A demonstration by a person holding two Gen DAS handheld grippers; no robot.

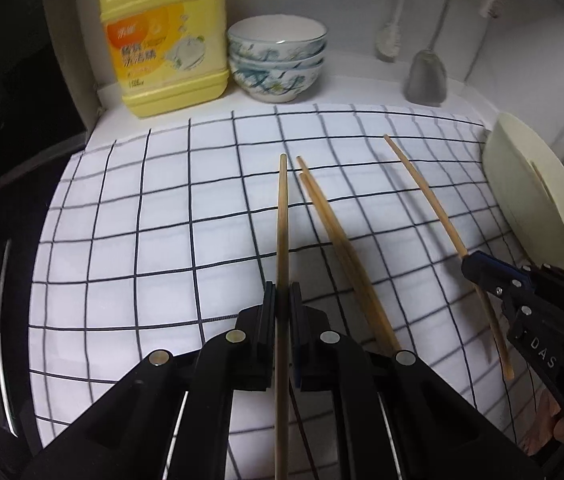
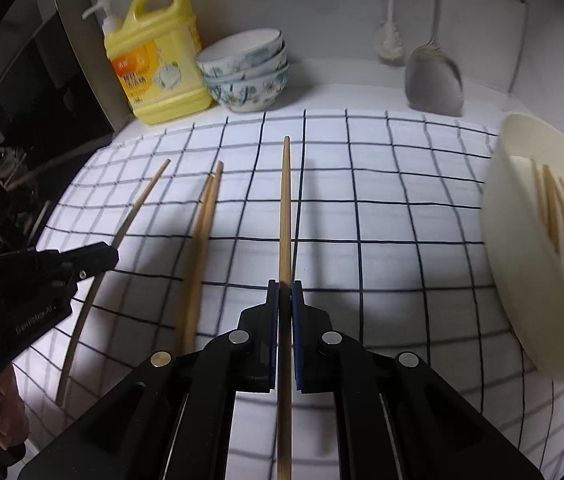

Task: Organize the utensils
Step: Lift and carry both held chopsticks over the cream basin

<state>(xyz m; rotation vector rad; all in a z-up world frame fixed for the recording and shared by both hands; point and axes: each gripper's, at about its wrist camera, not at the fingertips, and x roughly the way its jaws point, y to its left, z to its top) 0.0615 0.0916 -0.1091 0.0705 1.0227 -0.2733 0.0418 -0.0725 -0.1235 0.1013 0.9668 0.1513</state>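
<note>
Chopsticks, one per gripper: my left gripper (image 1: 282,292) clamped on left chopstick (image 1: 282,220); my right gripper (image 2: 285,290) clamped on right chopstick (image 2: 285,208), each gripped mid-shaft so it points straight ahead; loose pair (image 1: 334,240) lies between on checked cloth (image 1: 141,220) over bench; cream bowl (image 2: 522,280), right edge, already holds several sticks, likely destination.

Back edge of the white cloth with the dark grid (image 1: 141,220): blocked at the left corner by a yellow plastic detergent jug (image 1: 165,40) and, touching it, a stack of white-and-blue patterned bowls (image 1: 277,60). Right edge: cream oval tray (image 2: 522,280). Cloth's middle: two loose wooden chopsticks (image 1: 342,248). Left half of the cloth is bare, passable.
</note>
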